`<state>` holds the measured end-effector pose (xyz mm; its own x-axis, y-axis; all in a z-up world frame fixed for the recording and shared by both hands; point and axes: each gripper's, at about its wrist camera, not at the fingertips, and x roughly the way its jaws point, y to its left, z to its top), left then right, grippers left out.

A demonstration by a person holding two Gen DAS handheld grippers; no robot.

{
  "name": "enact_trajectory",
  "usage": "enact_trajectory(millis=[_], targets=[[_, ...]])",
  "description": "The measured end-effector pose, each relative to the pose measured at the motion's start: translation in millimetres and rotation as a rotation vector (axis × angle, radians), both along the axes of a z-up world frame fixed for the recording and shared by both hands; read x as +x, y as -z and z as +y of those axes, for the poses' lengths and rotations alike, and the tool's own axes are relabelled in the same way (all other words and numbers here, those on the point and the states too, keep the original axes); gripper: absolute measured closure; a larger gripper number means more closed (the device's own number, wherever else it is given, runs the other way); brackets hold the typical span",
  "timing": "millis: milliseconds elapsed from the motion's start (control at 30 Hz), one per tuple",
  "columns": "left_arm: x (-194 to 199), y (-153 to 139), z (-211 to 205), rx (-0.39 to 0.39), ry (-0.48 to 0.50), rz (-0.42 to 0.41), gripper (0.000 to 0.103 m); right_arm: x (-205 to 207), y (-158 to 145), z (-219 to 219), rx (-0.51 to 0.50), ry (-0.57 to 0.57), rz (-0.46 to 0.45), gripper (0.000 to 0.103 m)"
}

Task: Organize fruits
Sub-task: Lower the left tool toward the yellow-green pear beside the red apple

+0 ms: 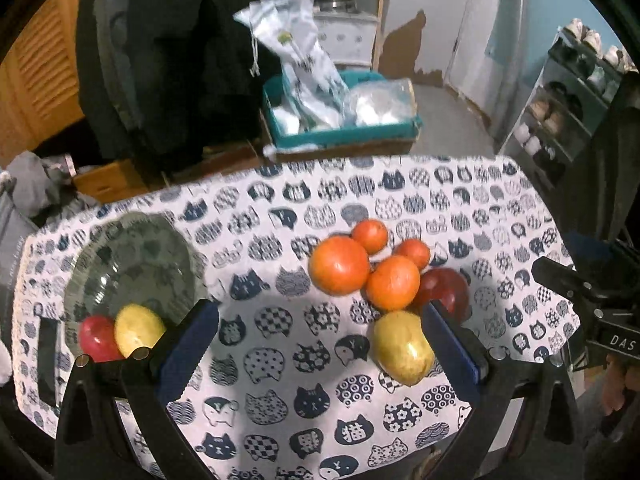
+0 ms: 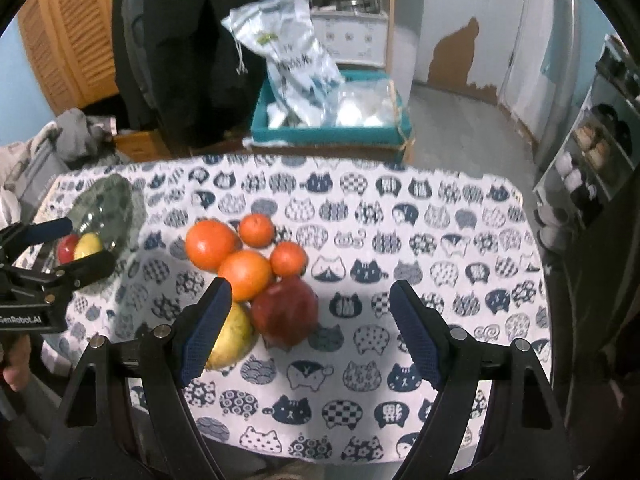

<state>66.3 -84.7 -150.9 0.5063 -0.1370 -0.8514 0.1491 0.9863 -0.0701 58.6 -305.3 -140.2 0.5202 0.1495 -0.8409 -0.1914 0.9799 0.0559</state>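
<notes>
While your left gripper [image 1: 320, 340] hangs over the cat-print tablecloth [image 1: 280, 400] in the left wrist view, its jaws stand wide apart with nothing between them but cloth. The glass bowl [image 1: 132, 256] sits to the left, and it already holds a red apple [image 1: 98, 338] and a yellow fruit [image 1: 138, 330], so part of the sorting looks done. To the right lies the loose pile: a large orange [image 1: 339, 265], a medium orange [image 1: 393, 283], two small oranges [image 1: 370, 236] [image 1: 414, 253], a dark red apple [image 1: 444, 290] and a yellow pear [image 1: 402, 346] just inside your right-hand finger. None of these is in the bowl yet, so I judge most of the work remains.

In the right wrist view, your right gripper [image 2: 310, 328] is likewise spread wide and grips nothing. The dark red apple [image 2: 285, 311] lies between its fingers, nearer the left one, untouched as far as you can see. The yellow pear [image 2: 232, 340] is partly hidden behind that left finger, and the oranges [image 2: 245, 274] cluster just beyond. The glass bowl [image 2: 106, 200] sits well apart at the far left, with your other gripper [image 2: 70, 246] in front of it. Six fruits are left to move, by my count.
</notes>
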Motion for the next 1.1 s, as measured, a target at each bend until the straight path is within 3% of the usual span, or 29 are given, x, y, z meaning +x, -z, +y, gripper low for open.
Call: enact_trajectory(millis=[367,533,1100], targets=[[12,51,-23,-0.038,0.034,0.149,0.001,11,53,-9,-0.005,0.032,0.162,0.021],[12,69,-35,-0.021,0.066,0.191,0.001,14,69,-16,-0.009,0.052,0.206,0.021],[17,116,-69,-0.034,0.119,0.303,0.001,14,79,-27,-0.009,0.085,0.229,0.021]])
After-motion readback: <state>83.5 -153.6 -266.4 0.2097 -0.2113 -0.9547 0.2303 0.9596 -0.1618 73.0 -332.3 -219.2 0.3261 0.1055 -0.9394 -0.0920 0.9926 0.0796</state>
